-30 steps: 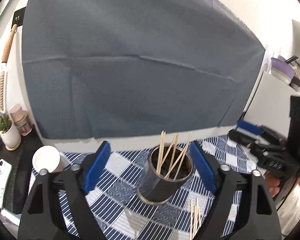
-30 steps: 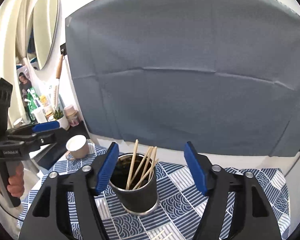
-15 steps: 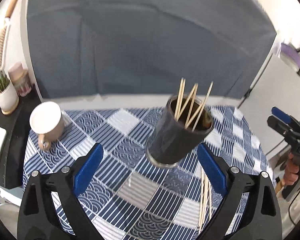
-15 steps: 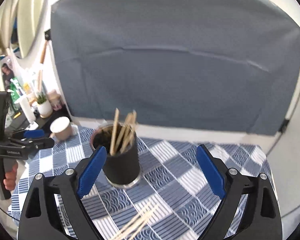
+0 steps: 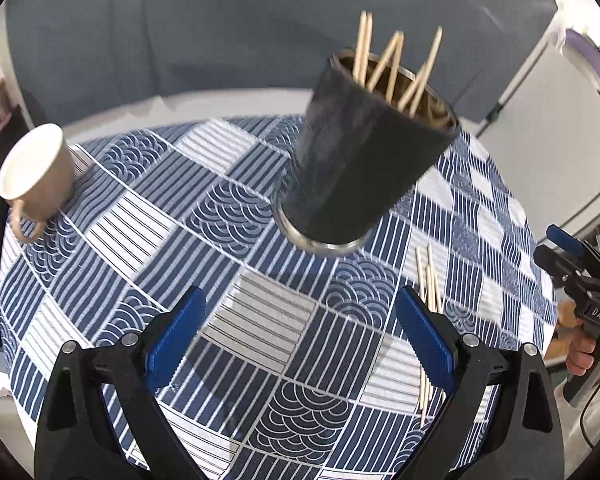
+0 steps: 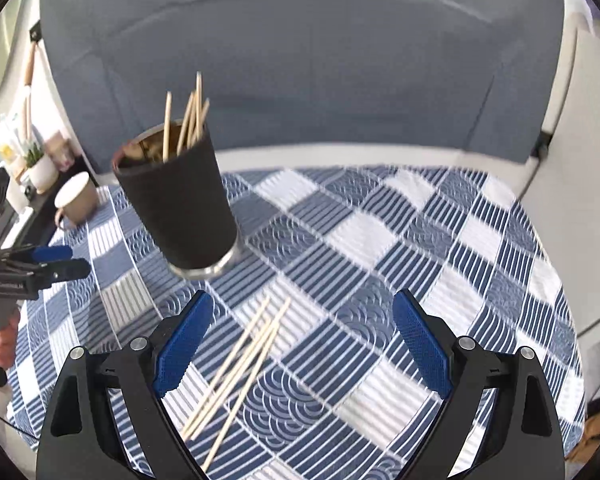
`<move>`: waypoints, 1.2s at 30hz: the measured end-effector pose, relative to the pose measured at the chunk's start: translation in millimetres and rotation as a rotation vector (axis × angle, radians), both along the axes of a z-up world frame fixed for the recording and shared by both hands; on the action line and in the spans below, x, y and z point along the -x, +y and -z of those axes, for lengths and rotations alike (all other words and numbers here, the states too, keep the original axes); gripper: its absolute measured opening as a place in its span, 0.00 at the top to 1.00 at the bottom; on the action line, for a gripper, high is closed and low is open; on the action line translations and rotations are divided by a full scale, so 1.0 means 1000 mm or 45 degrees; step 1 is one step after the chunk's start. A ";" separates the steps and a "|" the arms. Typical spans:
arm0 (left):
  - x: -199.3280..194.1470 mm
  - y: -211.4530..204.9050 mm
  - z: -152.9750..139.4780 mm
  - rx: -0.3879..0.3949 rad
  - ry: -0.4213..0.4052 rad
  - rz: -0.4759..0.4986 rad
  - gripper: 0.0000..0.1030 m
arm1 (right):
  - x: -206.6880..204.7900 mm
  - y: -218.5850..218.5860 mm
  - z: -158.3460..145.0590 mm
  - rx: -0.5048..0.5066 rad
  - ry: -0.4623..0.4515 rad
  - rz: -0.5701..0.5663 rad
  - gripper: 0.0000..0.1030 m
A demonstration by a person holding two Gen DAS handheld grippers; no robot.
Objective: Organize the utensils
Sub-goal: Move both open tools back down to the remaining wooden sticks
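Note:
A dark cylindrical holder (image 5: 360,160) stands upright on the blue-and-white patterned tablecloth (image 5: 220,216) with several wooden sticks (image 5: 388,64) in it. It also shows in the right wrist view (image 6: 180,204). Several loose sticks (image 6: 240,360) lie on the cloth in front of it; in the left wrist view they lie to the holder's right (image 5: 428,292). My left gripper (image 5: 300,336) is open and empty, above the cloth in front of the holder. My right gripper (image 6: 302,344) is open and empty, just above the loose sticks.
A tan mug (image 5: 36,184) stands at the cloth's far left edge, also in the right wrist view (image 6: 76,200). A grey cloth backdrop (image 6: 300,60) hangs behind the table. A small potted plant (image 6: 40,168) and bottles stand on a side shelf left.
Both grippers have pulled back and tilted downward, so the holder now looks farther away and the loose sticks on the cloth have come into fuller view. Both stay open.

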State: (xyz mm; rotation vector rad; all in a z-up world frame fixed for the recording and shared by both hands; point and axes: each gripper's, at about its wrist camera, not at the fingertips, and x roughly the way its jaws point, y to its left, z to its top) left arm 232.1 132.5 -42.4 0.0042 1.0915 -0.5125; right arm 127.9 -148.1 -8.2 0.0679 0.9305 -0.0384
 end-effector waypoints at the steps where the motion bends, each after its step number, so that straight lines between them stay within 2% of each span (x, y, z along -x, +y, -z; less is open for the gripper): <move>1: 0.000 -0.002 0.003 -0.004 0.008 0.011 0.09 | 0.002 0.001 0.007 -0.003 0.022 0.003 0.15; 6: 0.000 -0.014 0.017 0.045 0.095 0.050 0.09 | 0.011 0.006 0.033 -0.022 0.099 0.015 0.15; 11: 0.003 -0.033 0.029 0.046 0.137 0.107 0.09 | 0.019 0.010 0.058 -0.023 0.166 0.022 0.15; 17: 0.007 -0.066 0.043 -0.044 0.149 0.208 0.09 | 0.030 0.017 0.085 -0.035 0.248 0.027 0.15; 26: 0.015 -0.105 0.063 -0.109 0.198 0.275 0.09 | 0.041 0.031 0.119 -0.022 0.340 -0.010 0.15; 36: 0.018 -0.136 0.077 -0.238 0.201 0.314 0.09 | 0.045 0.040 0.127 -0.002 0.362 -0.050 0.15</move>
